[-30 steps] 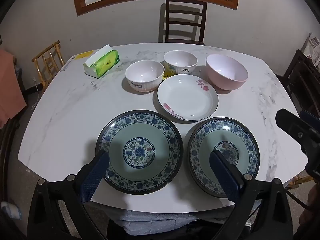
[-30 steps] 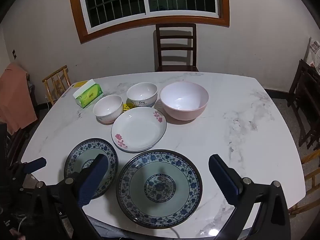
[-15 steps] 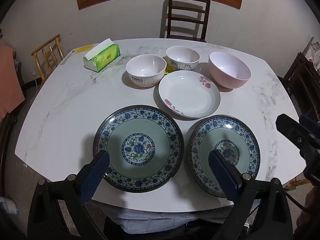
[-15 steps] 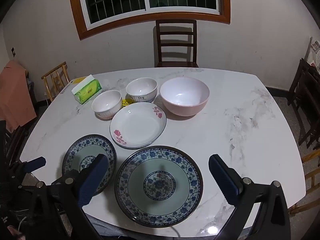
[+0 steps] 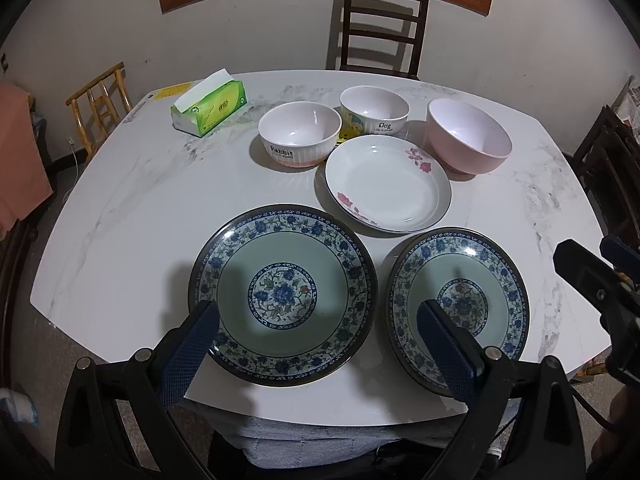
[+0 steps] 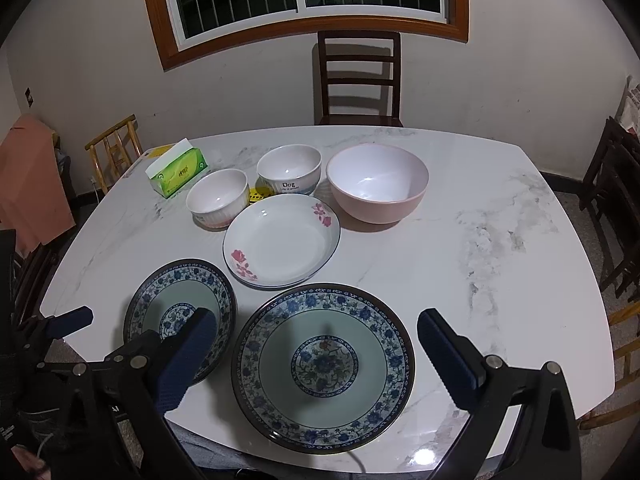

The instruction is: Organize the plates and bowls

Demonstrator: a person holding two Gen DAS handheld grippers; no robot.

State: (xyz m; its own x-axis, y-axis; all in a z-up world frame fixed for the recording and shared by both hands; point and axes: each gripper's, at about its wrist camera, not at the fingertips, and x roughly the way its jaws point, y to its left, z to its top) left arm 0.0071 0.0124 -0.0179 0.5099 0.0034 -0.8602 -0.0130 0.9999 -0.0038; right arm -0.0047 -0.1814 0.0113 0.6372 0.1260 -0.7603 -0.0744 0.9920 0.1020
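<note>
Both wide open, holding nothing: left claw (image 5: pixel 318 334) over left blue flowered round plate (image 5: pixel 282 294), right claw (image 6: pixel 316 340) over right blue flowered round plate (image 6: pixel 324 366) on white marble desk (image 6: pixel 480 240).

I see glossy glazed ceramic plates (image 6: pixel 323 364), a polished marble-look surface (image 6: pixel 500 240), and matt wooden chairs (image 6: pixel 358 80).

The right tongs (image 6: pixel 316 348) hang wide apart above a blue-patterned plate (image 6: pixel 324 368) at the near edge of the marble tabletop (image 6: pixel 500 240) — nothing between their pads. A second blue plate (image 6: pixel 180 312) lies just beside it, toward the near left corner, with the left tongs (image 6: pixel 70 322) at that edge.
</note>
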